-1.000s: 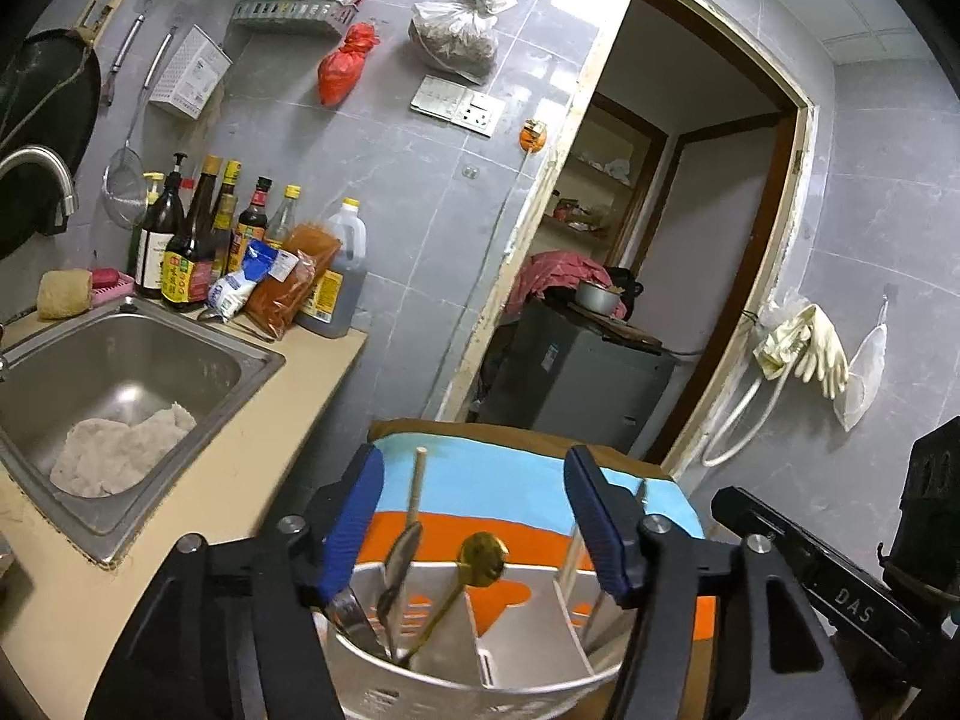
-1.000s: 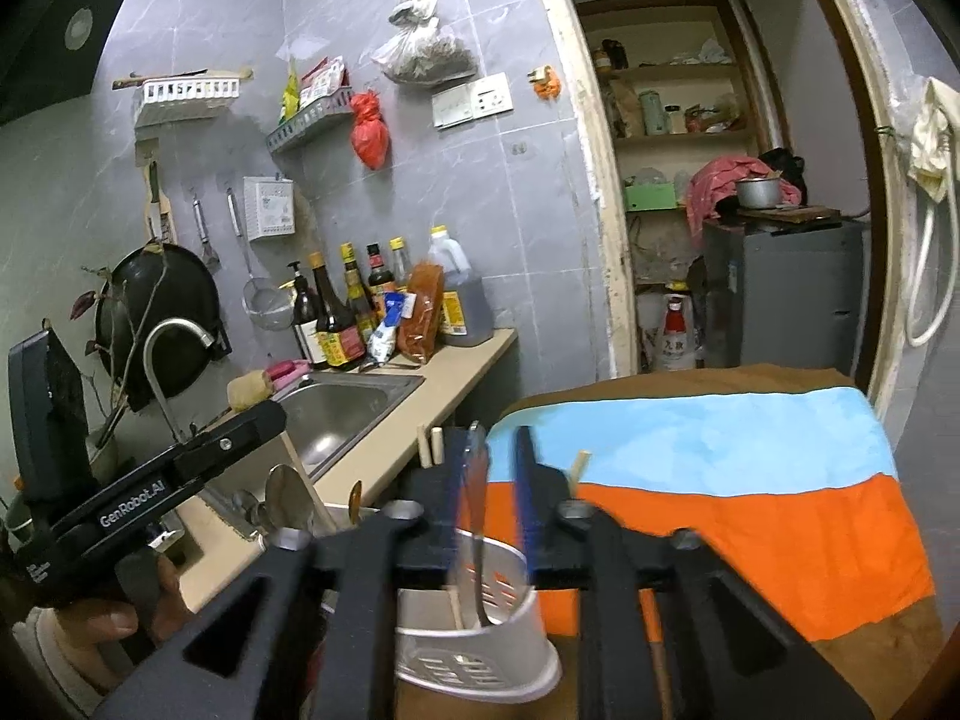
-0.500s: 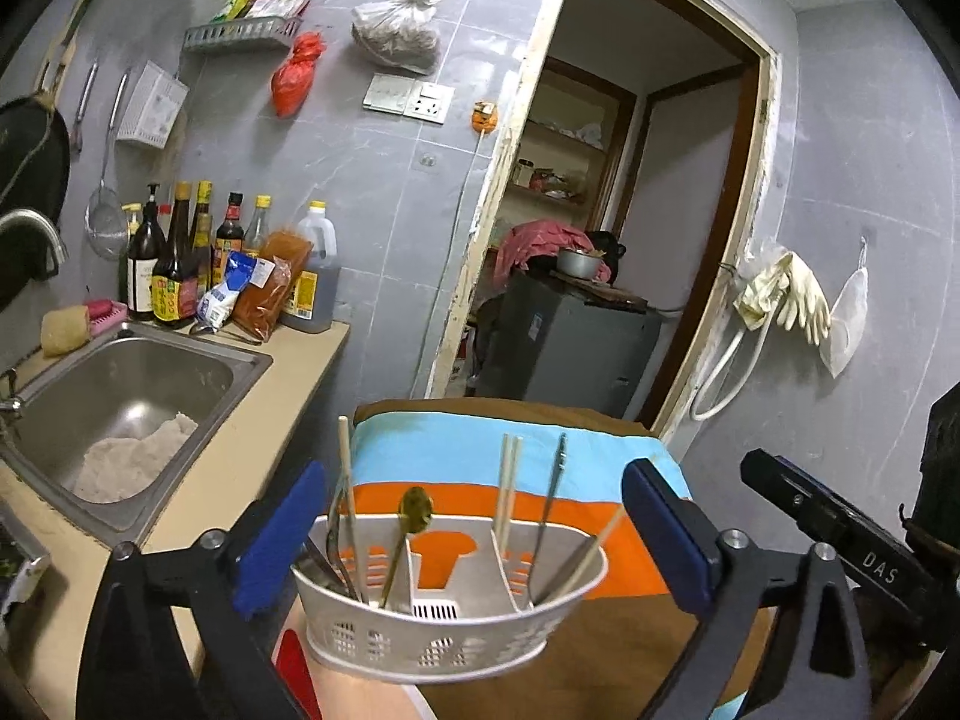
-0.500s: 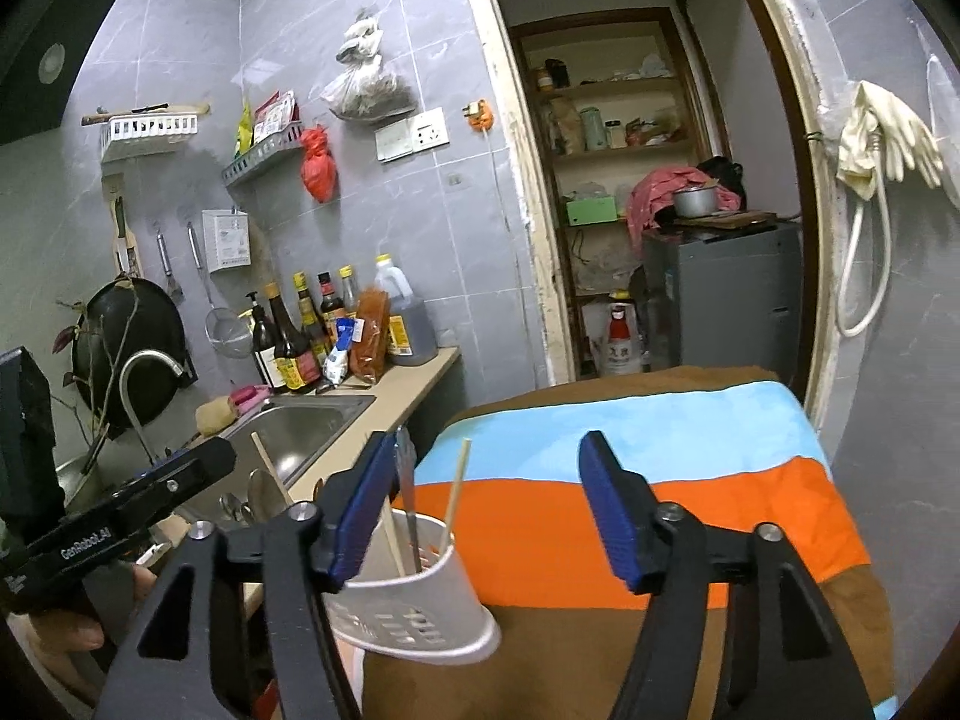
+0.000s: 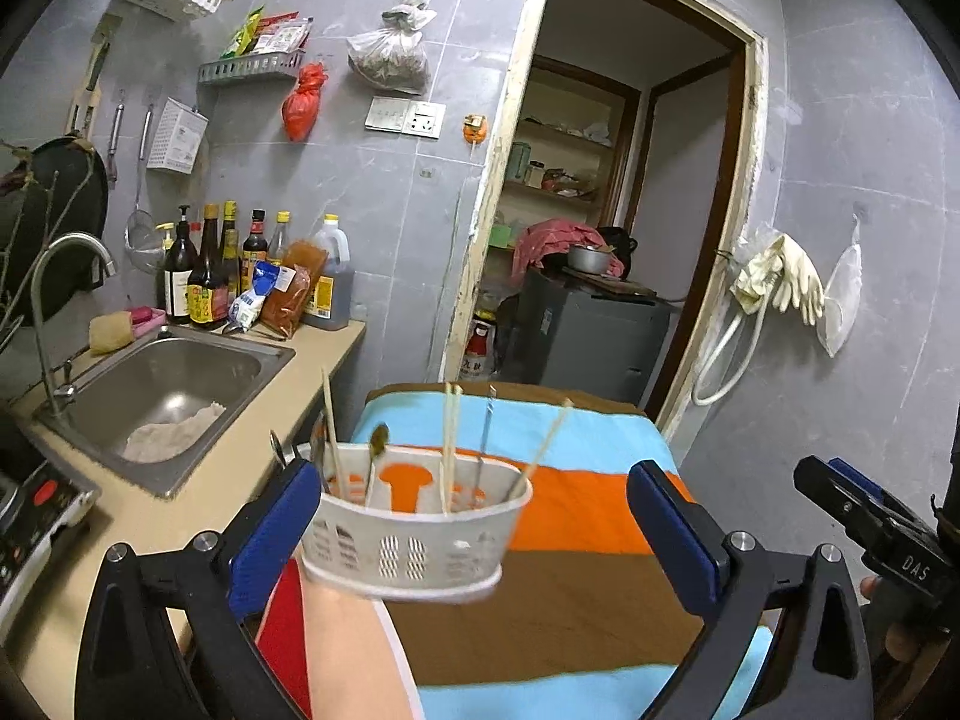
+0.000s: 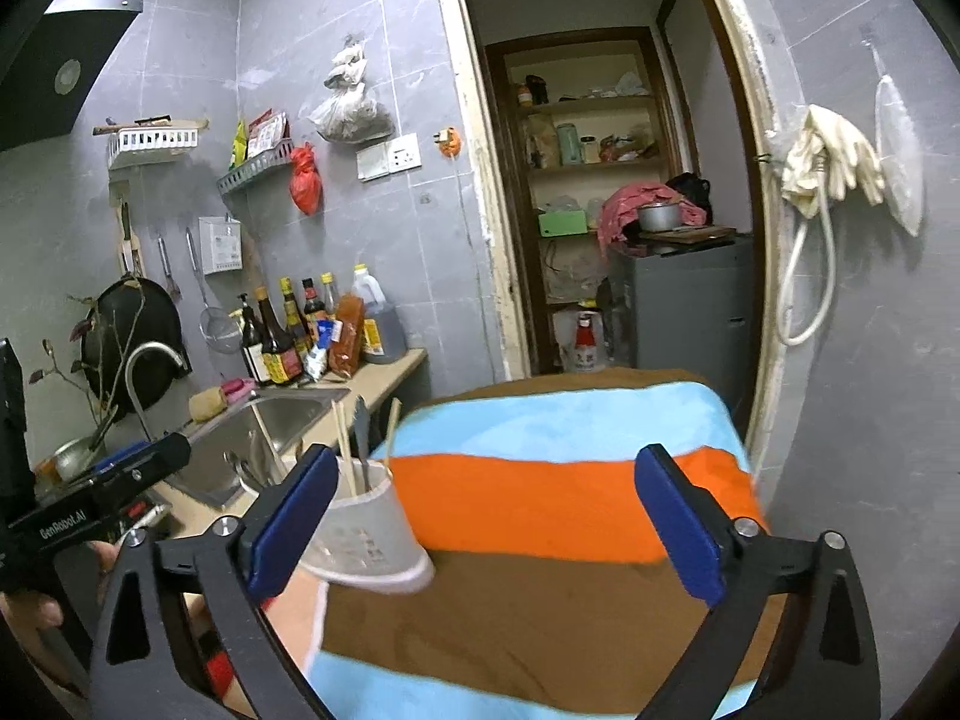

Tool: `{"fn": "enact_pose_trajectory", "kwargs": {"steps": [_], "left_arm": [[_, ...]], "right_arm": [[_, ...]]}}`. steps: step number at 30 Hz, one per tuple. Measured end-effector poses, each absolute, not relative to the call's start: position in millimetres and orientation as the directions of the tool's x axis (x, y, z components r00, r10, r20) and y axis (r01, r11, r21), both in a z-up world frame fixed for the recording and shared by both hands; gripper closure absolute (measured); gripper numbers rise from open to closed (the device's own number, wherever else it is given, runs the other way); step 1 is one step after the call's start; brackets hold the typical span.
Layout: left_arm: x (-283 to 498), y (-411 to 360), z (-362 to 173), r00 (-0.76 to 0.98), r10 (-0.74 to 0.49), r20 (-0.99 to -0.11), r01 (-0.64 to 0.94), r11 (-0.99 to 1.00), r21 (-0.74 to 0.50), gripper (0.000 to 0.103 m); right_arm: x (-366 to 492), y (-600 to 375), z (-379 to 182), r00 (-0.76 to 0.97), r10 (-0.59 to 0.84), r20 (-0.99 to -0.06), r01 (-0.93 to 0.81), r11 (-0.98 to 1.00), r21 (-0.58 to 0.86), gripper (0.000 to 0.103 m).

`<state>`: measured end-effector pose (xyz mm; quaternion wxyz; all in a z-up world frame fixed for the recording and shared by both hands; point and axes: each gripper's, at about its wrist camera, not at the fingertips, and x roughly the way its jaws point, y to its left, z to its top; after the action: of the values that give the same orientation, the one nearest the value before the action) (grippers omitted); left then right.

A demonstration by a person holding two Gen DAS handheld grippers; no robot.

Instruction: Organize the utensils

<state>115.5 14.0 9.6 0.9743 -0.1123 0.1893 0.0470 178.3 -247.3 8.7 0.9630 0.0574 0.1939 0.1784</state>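
A white perforated utensil caddy (image 5: 414, 531) stands on the striped cloth-covered table (image 5: 576, 594), near its left edge; it also shows in the right wrist view (image 6: 366, 540). It holds chopsticks (image 5: 450, 438), a spoon (image 5: 377, 450) and other metal utensils in its compartments. My left gripper (image 5: 480, 534) is open wide and empty, its blue pads on either side of the caddy and short of it. My right gripper (image 6: 486, 525) is open wide and empty, above the table to the right of the caddy.
A counter with a steel sink (image 5: 162, 384), a tap (image 5: 54, 300) and several sauce bottles (image 5: 222, 264) lies to the left. A doorway (image 5: 600, 228) with a grey cabinet (image 5: 588, 330) is behind the table. Rubber gloves (image 5: 780, 282) hang on the right wall.
Both grippers have opened wide and pulled back from the caddy. The right gripper let go of a utensil, which now stands in the caddy.
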Motion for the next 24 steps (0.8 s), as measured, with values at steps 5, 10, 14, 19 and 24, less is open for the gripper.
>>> {"fn": "enact_pose_trajectory", "kwargs": {"steps": [5, 10, 14, 19, 24], "left_arm": [[89.2, -11.4, 5.8, 0.918, 0.042, -0.394, -0.119, 0.978, -0.173, 0.001], [64.2, -30.8, 1.3, 0.914, 0.042, -0.402, -0.113, 0.982, -0.154, 0.001], [45.2, -42.8, -3.4, 0.913, 0.042, -0.406, -0.113, 0.982, -0.152, 0.001], [37.0, -50.0, -5.4, 0.912, 0.041, -0.409, -0.115, 0.981, -0.157, 0.001], [33.7, -52.0, -7.0, 0.913, 0.046, -0.405, -0.12, 0.98, -0.159, 0.001]], "right_arm": [[148.3, -276.9, 3.2, 0.858, 0.342, -0.384, -0.297, 0.939, 0.172, 0.002], [121.0, -298.3, -4.3, 0.863, 0.318, -0.393, -0.272, 0.947, 0.168, 0.002], [100.3, -316.3, -8.4, 0.869, 0.313, -0.384, -0.262, 0.948, 0.181, 0.002], [88.8, -327.2, -9.9, 0.873, 0.302, -0.383, -0.251, 0.951, 0.178, 0.002], [85.5, -330.8, -12.2, 0.872, 0.304, -0.384, -0.25, 0.95, 0.184, 0.002]]}}
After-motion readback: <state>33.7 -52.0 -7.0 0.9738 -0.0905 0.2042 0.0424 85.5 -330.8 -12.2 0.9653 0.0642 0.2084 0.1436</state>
